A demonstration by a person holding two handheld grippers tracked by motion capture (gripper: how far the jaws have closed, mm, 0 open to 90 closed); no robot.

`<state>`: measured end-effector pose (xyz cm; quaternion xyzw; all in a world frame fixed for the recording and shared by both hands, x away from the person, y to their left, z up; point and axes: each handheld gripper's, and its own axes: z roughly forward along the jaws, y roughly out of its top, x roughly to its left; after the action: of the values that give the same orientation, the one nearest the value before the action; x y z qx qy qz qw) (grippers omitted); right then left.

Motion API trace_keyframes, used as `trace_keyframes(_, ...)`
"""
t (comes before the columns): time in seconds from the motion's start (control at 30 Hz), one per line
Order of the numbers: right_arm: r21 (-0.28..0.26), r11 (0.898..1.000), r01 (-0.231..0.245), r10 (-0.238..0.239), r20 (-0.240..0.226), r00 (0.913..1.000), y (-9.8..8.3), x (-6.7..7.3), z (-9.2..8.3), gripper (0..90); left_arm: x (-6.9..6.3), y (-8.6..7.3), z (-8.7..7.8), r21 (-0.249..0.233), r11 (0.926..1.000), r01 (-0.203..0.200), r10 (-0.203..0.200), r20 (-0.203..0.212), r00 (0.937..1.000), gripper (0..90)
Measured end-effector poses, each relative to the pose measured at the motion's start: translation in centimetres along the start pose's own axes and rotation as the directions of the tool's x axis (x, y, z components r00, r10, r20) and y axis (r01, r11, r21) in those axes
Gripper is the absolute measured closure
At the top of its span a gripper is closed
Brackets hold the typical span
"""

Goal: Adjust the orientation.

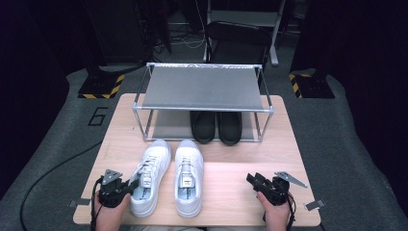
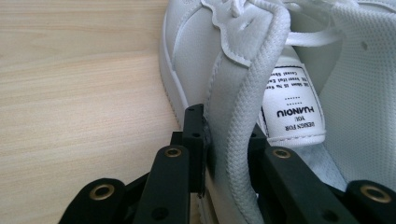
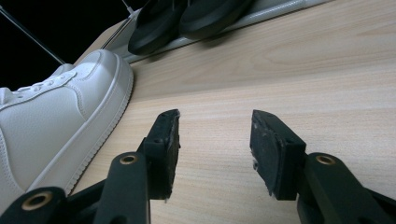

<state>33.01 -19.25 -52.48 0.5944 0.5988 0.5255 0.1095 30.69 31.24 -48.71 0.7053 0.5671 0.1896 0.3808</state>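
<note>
Pinching the padded collar of the left white sneaker (image 2: 243, 93) just in front of the shoe rack (image 1: 202, 89), the left gripper (image 1: 126, 186) should lift straight, while the right gripper (image 3: 215, 149) stays spread above the desk (image 1: 231, 192).

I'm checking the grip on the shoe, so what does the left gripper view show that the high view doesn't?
Left gripper view: the left gripper pinching the padded collar of the left white shoe, plus its printed tongue label. High view: the rack, the black shoes, the other white shoe and the right gripper, open above the table. Both: that gripped shoe on the wooden table.
</note>
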Motion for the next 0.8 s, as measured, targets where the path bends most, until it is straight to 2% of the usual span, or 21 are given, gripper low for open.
trace_keyframes(0.07,-0.001,1.0,0.001,-0.001,-0.002,1.0,0.0,-0.1,0.0,52.1,0.1,-0.1,0.1,-0.028,0.9994,0.019,-0.02,-0.004,0.9998,79.4)
trace_keyframes(0.13,-0.002,1.0,0.003,-0.003,0.0,1.0,0.0,-0.1,0.1,52.1,0.4,-0.1,0.0,-0.027,0.999,0.037,-0.037,0.006,0.9993,80.3)
trace_keyframes(0.3,-0.002,1.0,0.003,-0.003,-0.001,1.0,-0.1,-0.2,0.1,52.1,0.6,0.0,0.0,-0.032,0.9986,0.043,-0.042,0.013,0.999,81.2)
trace_keyframes(0.33,0.002,1.0,-0.006,0.006,0.001,1.0,-0.1,-0.2,0.0,52.1,0.6,-0.1,0.1,-0.051,0.9977,0.046,-0.045,0.007,0.9989,81.3)
trace_keyframes(0.37,0.002,1.0,-0.008,0.008,0.002,1.0,-0.1,-0.2,0.0,52.1,0.7,-0.1,0.1,-0.042,0.9981,0.046,-0.045,0.014,0.9989,81.4)
trace_keyframes(0.53,-0.006,1.0,-0.007,0.007,-0.002,1.0,0.0,-0.2,0.0,51.9,1.1,-0.4,0.1,-0.07,0.9956,0.062,-0.06,0.025,0.9979,81.9)
trace_keyframes(0.67,-0.006,1.0,-0.009,0.009,-0.001,1.0,0.0,-0.2,0.0,52.0,1.4,-0.6,0.0,-0.069,0.9945,0.079,-0.076,0.04,0.9963,82.0)
trace_keyframes(0.77,-0.011,1.0,-0.004,0.004,-0.004,1.0,0.0,-0.3,0.0,51.9,1.4,-0.6,0.0,-0.086,0.993,0.082,-0.079,0.03,0.9964,82.0)
trace_keyframes(0.8,-0.011,1.0,-0.005,0.005,-0.005,1.0,0.0,-0.3,0.0,52.0,1.5,-0.6,-0.2,-0.076,0.9944,0.074,-0.071,0.037,0.9968,82.0)
